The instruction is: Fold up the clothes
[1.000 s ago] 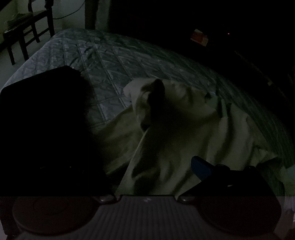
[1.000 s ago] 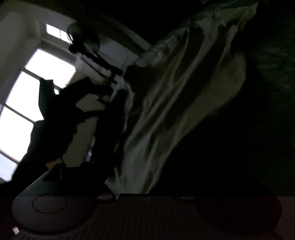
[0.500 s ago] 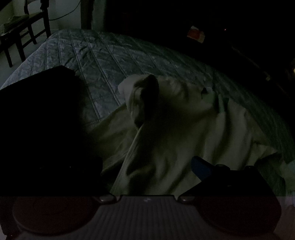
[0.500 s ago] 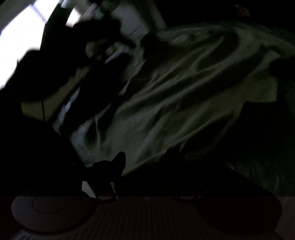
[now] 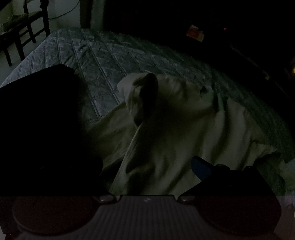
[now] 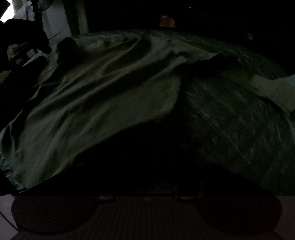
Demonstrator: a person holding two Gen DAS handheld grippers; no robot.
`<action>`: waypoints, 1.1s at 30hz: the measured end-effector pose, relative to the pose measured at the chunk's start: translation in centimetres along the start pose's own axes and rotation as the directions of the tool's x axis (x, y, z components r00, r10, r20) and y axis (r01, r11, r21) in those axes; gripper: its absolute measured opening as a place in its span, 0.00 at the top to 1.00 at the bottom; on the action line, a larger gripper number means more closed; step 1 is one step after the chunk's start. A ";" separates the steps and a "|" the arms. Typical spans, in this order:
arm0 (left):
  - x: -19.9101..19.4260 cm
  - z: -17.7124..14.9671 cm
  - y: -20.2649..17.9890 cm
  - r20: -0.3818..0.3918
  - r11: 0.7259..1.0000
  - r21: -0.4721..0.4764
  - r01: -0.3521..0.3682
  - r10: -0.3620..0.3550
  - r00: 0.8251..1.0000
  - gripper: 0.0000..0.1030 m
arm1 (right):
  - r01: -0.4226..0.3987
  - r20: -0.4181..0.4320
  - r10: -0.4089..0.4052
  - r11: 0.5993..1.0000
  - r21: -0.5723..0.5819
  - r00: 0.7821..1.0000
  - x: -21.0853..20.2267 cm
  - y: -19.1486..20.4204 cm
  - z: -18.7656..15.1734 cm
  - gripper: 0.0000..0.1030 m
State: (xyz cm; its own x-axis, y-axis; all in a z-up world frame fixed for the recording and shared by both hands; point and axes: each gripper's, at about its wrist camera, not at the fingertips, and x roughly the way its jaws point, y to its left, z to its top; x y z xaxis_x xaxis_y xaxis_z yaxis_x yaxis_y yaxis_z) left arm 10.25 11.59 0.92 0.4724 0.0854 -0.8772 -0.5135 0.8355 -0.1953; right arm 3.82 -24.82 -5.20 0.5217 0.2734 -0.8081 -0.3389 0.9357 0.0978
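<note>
The room is very dark. A pale crumpled garment [image 5: 184, 133] lies on a quilted bedspread [image 5: 103, 61]. In the left wrist view the cloth runs down between the fingers; the right finger with a blue pad [image 5: 200, 167] sits apart from it, the left finger is lost in shadow. The left gripper [image 5: 145, 175] looks open over the cloth. In the right wrist view the same garment [image 6: 103, 103] spreads across the bed [image 6: 239, 120]. The right gripper's fingers are hidden in blackness at the bottom, so its hold cannot be read.
A dark folded item [image 5: 36, 110] lies on the bed at left. A wooden chair [image 5: 22, 31] stands beyond the bed's far left corner. A small red-orange box [image 5: 194, 33] sits in the dark at the back. A bright window [image 6: 7, 13] shows at upper left.
The right gripper has swung from a tilted, raised view down to level over the bed, and the garment now lies spread out. The left view has barely shifted.
</note>
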 end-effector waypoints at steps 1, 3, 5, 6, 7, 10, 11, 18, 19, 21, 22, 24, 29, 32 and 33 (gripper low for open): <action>0.0 0.0 -0.1 0.004 1.000 0.005 0.001 -0.001 1.000 0.01 | -0.039 0.020 0.039 0.999 0.010 0.999 0.0 0.1 0.0 0.55; 0.0 -0.2 -0.4 0.002 1.000 0.016 -0.001 0.001 1.000 0.01 | -0.099 0.041 0.098 0.994 0.039 0.994 0.2 0.5 0.1 0.52; 0.2 -0.3 -0.4 -0.005 1.000 0.017 -0.004 0.004 1.000 0.01 | -0.164 0.065 0.159 0.984 0.071 0.985 0.5 1.0 0.4 0.51; 0.2 -0.3 -0.4 -0.007 1.000 0.015 -0.005 0.005 1.000 0.01 | -0.183 0.071 0.178 0.980 0.076 0.981 0.6 1.3 0.6 0.48; 0.2 -0.3 -0.3 -0.006 1.000 0.013 -0.004 0.005 1.000 0.01 | -0.193 0.076 0.188 0.979 0.069 0.979 0.7 1.7 0.8 0.41; 0.1 -0.3 -0.4 -0.003 1.000 0.017 -0.004 0.004 1.000 0.01 | -0.176 0.077 0.175 0.984 0.016 0.982 1.1 3.2 1.3 0.40; 0.2 -0.3 -0.4 -0.004 1.000 0.018 -0.004 0.004 1.000 0.01 | -0.164 0.070 0.164 0.986 -0.002 0.984 1.3 3.7 1.4 0.44; 0.2 -0.3 -0.4 -0.006 1.000 0.015 -0.003 0.003 1.000 0.01 | -0.103 0.013 0.103 0.994 -0.021 0.995 0.7 4.6 2.0 0.50; 0.2 -0.3 -0.5 -0.007 1.000 0.015 -0.002 0.002 1.000 0.01 | -0.107 0.008 0.107 0.994 -0.021 0.994 0.5 4.4 1.8 0.50; 0.1 -0.4 -0.5 -0.006 1.000 0.020 0.000 0.000 1.000 0.01 | -0.111 -0.007 0.110 0.994 -0.016 0.994 0.6 4.1 1.6 0.60; 0.2 -0.4 -0.6 -0.007 1.000 0.022 -0.001 0.001 1.000 0.01 | -0.116 -0.018 0.116 0.993 0.000 0.993 0.8 3.9 1.5 0.78; 0.2 -0.4 -0.6 -0.009 1.000 0.025 -0.003 0.004 1.000 0.01 | -0.125 -0.014 0.125 0.992 0.022 0.992 0.7 3.6 1.5 0.88; 0.2 -0.4 -0.6 -0.009 1.000 0.020 0.000 0.000 1.000 0.01 | -0.128 -0.004 0.128 0.991 0.037 0.992 -0.8 3.1 2.0 0.92; 0.2 -0.4 -0.7 -0.011 1.000 0.027 0.003 -0.003 1.000 0.01 | -0.125 -0.004 0.125 0.991 0.037 0.992 -2.0 2.8 2.3 0.92; 0.2 -0.4 -0.7 -0.013 1.000 0.026 0.004 -0.003 1.000 0.01 | -0.117 -0.012 0.117 0.993 0.033 0.993 -2.4 2.8 2.3 0.92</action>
State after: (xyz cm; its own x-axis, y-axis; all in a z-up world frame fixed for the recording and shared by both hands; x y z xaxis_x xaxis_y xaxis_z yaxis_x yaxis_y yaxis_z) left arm 10.40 10.80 0.64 0.4649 0.0754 -0.8822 -0.4930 0.8497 -0.1871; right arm 3.39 -22.31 -1.68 0.4688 0.3784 -0.7981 -0.3712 0.9043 0.2107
